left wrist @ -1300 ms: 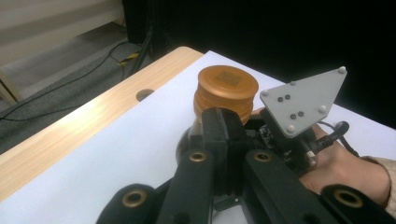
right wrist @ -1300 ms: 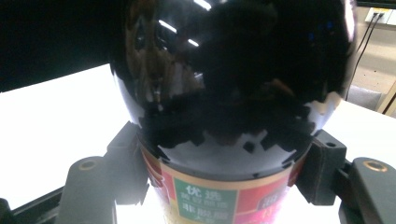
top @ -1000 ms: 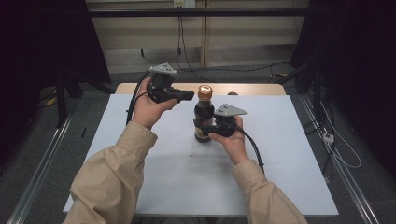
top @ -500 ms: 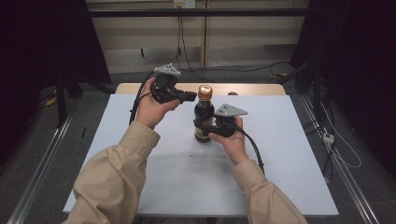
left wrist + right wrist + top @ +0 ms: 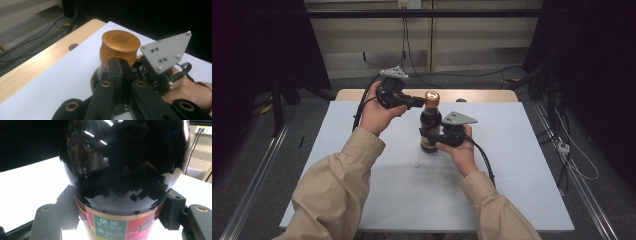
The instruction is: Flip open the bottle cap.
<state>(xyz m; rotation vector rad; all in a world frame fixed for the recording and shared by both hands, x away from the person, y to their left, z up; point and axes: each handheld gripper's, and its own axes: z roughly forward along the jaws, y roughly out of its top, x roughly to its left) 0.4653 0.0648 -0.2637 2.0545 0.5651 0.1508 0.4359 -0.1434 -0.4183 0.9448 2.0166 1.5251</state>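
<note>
So I've got the bottle [image 5: 430, 129] standing upright near the middle of the white table [image 5: 512, 175], a bit toward the far side. It's a dark glossy one with a copper-coloured cap [image 5: 431, 97] and a red and green label low on the body.

My right gripper [image 5: 430, 136] has it by the lower body. In the right gripper view the two black jaws sit on either side of the label [image 5: 115, 225] and press right against the glass, so that's a solid clamp, closed as far as the bottle lets it. My right hand [image 5: 458, 150] is behind it, just to the right of the bottle.

My left gripper [image 5: 418, 103] is up at the top, pointing sideways at the cap. In the left gripper view the jaws are squeezed fully together with nothing between them, and the tips sit right at the near side of the cap [image 5: 120, 47], just below its rim. Can't tell if they actually touch it or are only a hair off. My left hand [image 5: 379, 111] is held up off the table.

The grey plate [image 5: 168, 51] of the right gripper shows beside the cap.
</note>
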